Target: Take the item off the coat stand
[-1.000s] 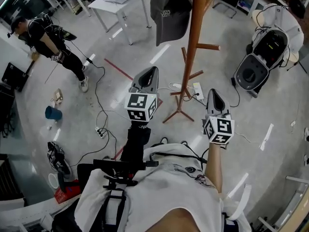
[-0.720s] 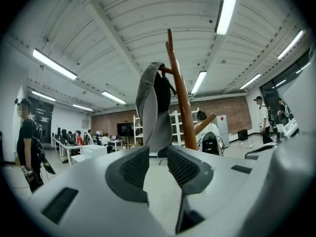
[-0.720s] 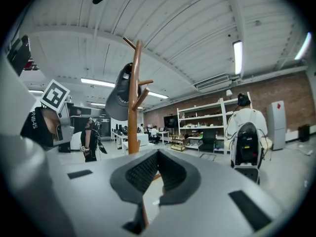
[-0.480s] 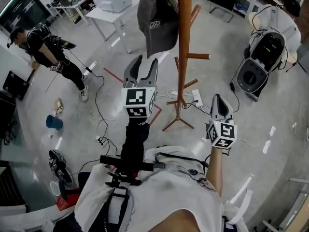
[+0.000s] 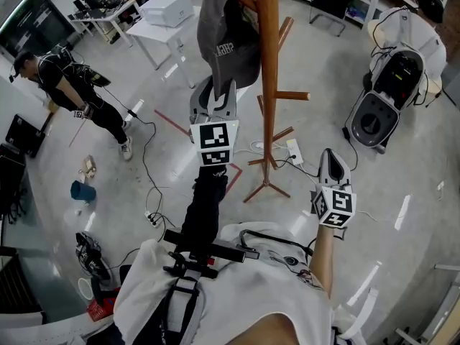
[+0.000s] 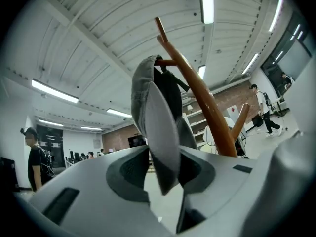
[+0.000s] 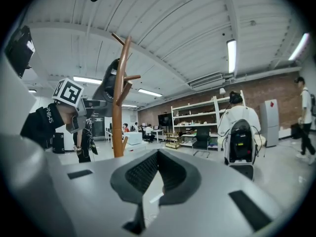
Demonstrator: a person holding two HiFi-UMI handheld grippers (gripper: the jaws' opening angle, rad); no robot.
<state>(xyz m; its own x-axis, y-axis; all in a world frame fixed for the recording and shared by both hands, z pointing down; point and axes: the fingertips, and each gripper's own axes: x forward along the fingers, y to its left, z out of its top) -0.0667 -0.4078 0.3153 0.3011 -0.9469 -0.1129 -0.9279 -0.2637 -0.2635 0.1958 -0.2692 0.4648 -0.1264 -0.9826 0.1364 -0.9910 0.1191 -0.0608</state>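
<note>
- Off the corner of the white table [image 5: 154,31] that lies nearest to the person, the wooden coat stand [image 5: 267,63] stands upright on the floor, with short pegs along its pole.
- The table is to the left of the stand in the head view. A white box [image 5: 167,7] sits toward its far edge, and nothing of the task lies on it.
- The cap [image 5: 228,34], dark grey, hangs from an upper peg on the side of the stand that faces this near corner of the table. Its crown is up at the peg and its brim points down.
- The left gripper [image 5: 214,92] is raised just under the cap. Its jaws are apart, one on each side of the brim [image 6: 160,132], which reaches down into the gap between them. They do not look pressed on it.
- The right gripper [image 5: 328,160] is held low, well apart from the stand, on the side away from the table. Its jaws are pressed together with nothing between them.
- I judge the task to be at its beginning: the approach is made, but the cap is not yet pinched. What is left is to close on the brim, lift the cap up off the peg, and bring it away from the stand.
</note>
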